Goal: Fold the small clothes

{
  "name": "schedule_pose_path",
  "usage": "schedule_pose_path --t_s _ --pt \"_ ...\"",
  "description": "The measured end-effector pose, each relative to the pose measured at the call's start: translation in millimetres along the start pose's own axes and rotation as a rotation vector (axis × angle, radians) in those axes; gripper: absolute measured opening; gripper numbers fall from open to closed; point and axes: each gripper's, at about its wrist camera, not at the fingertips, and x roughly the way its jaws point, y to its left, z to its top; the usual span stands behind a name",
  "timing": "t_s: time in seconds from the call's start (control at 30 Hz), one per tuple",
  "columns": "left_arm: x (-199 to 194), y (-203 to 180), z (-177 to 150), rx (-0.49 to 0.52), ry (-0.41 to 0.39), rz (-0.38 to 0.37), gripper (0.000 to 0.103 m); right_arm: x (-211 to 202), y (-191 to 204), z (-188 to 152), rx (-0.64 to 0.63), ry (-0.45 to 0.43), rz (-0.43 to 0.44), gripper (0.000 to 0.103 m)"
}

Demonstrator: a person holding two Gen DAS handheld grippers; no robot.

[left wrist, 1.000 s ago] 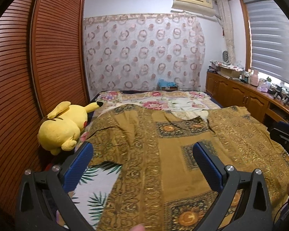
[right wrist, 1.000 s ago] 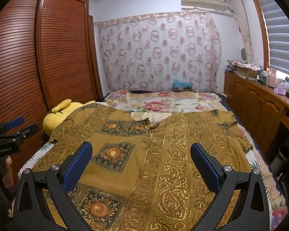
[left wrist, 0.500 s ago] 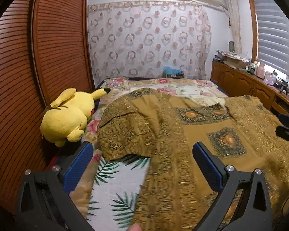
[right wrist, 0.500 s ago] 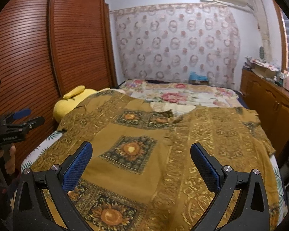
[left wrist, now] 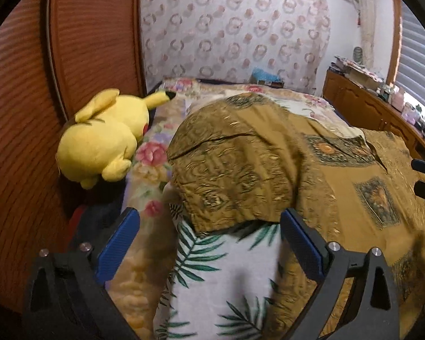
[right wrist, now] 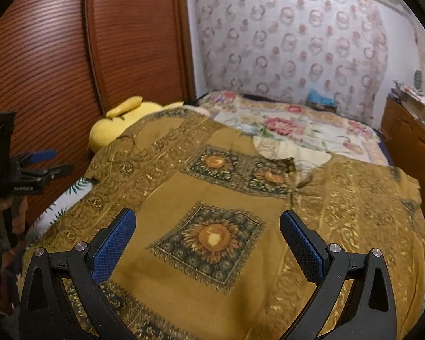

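A mustard-gold patterned shirt (right wrist: 221,198) with sunflower squares lies spread flat on the bed. Its left sleeve (left wrist: 235,175) shows in the left wrist view, just beyond my left gripper (left wrist: 209,235), which is open and empty over the palm-leaf sheet (left wrist: 221,269). My right gripper (right wrist: 208,233) is open and empty above the shirt's front, over a sunflower square (right wrist: 209,236). The left gripper also shows at the left of the right wrist view (right wrist: 28,170).
A yellow plush toy (left wrist: 104,136) lies at the bed's left edge against the brown slatted wardrobe (left wrist: 56,85). A floral bedspread (right wrist: 297,124) covers the far bed. A wooden cabinet (left wrist: 368,110) with clutter runs along the right wall.
Both grippers have moved left and lower toward the bed. The left wrist view now faces the shirt's left sleeve and the plush toy; the right gripper hangs closer over the shirt front.
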Motion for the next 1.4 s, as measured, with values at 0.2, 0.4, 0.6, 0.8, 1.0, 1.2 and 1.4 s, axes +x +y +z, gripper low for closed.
schedule_pose_path --t_s 0.2,0.4,0.6,0.8,1.0,1.2,1.4 --pt "28 14 3 -0.054 0.078 -0.062 0.08 31 -7 18 -0.018 0.043 0.049 0.103" --pt "47 21 4 -0.12 0.143 -0.106 0.047 58 -14 24 -0.006 0.088 0.093 0.103" --pt "56 22 8 -0.127 0.167 -0.117 0.044 71 -18 23 0.005 0.116 0.136 0.103" --pt "51 18 11 -0.088 0.157 -0.09 0.017 72 -21 21 0.02 0.118 0.15 0.103" --pt "35 2 20 -0.013 0.106 -0.068 0.002 63 -29 22 0.031 0.093 0.151 0.103" --pt "7 -19 56 0.023 -0.007 -0.131 0.002 54 -45 18 0.057 0.08 0.121 0.103" --pt "-3 -59 95 0.112 -0.072 -0.221 0.002 37 -65 14 0.094 0.062 0.07 0.103"
